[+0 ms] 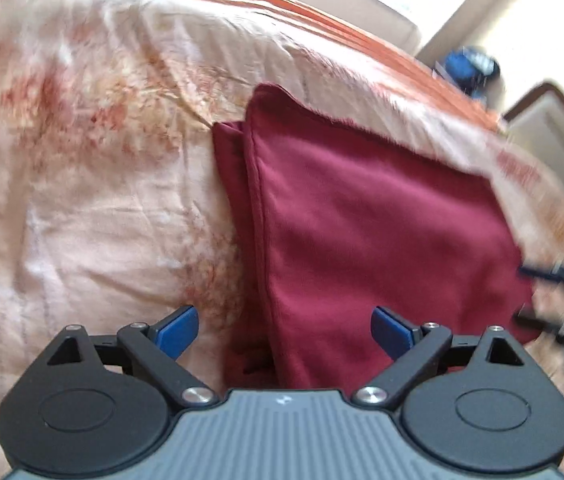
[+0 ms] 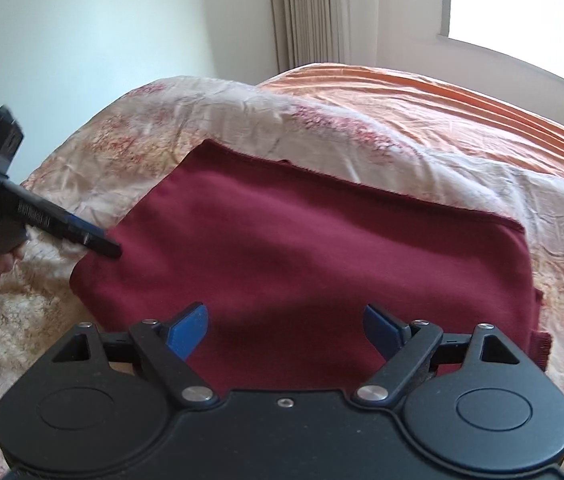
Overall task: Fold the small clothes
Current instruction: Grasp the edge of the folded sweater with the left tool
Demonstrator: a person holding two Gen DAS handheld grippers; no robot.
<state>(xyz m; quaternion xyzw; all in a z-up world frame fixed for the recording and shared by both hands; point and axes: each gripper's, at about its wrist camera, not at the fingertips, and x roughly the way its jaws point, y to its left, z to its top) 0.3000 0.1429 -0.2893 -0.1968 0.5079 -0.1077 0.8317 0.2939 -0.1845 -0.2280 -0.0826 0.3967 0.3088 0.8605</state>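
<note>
We see a plain dark red garment (image 2: 302,248) on a cream bedcover (image 2: 382,136) with a pink-red floral pattern, an orange striped sheet (image 2: 462,108) at two o'clock, and blue gripper pads (image 2: 188,330).

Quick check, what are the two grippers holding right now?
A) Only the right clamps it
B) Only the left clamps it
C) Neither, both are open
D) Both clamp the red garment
C: the left gripper and right gripper stand open above the folded red garment, pads pressing nothing.
</note>
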